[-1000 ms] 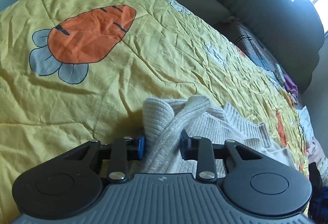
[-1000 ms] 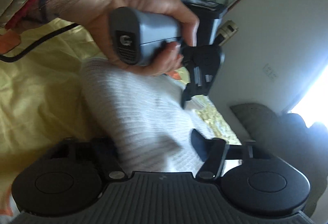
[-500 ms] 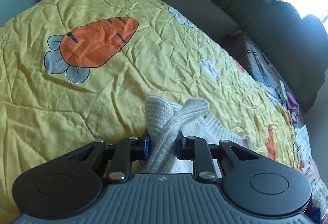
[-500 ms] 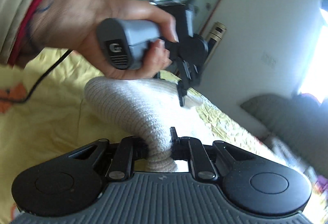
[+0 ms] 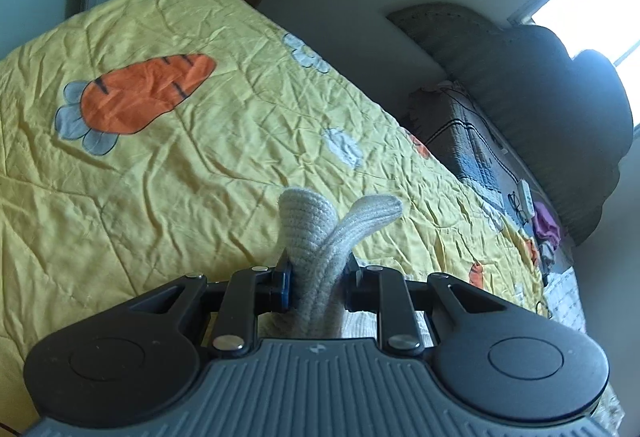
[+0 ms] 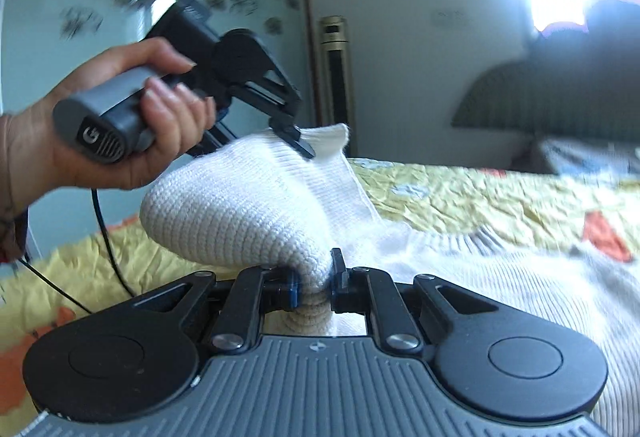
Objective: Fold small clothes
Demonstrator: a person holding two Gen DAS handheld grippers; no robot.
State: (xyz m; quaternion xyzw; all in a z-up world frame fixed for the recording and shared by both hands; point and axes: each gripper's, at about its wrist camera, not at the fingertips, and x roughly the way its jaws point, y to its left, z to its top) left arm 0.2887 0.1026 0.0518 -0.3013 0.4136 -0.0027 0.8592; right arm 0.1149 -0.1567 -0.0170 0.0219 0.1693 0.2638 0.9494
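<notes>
Sweater [image 5: 320, 237] edge pinched in left gripper [image 5: 318, 279], bunched knit standing up in two rounded folds between the clamped fingers, above yellow bedspread [image 5: 180, 165] with carrot print [image 5: 136, 97]; dark headboard [image 5: 540, 97] and plaid blanket [image 5: 460, 133] beyond. Seen from the right wrist: right gripper [image 6: 314, 283] clenched on a thick roll of the same cream sweater [image 6: 240, 213], fabric squeezed narrow between the fingers. Opposite, left hand [image 6: 120, 125] around the grey handle of the left gripper [image 6: 288, 135], its fingers closed on the ribbed edge. Garment lifted at both held points, rest of it spread across the bedspread [image 6: 480, 197] at lower right, background blurred. Soft, floppy and light by the look of it, loose chunky knit likely to stretch and sag between the two holds rather than keep a straight line. Not slippery; plenty of texture for the pads to bite. Best held at the ribbed edges or corners, well apart, to keep the fold line taut. Snagging of loops on the fingers a possible risk.
</notes>
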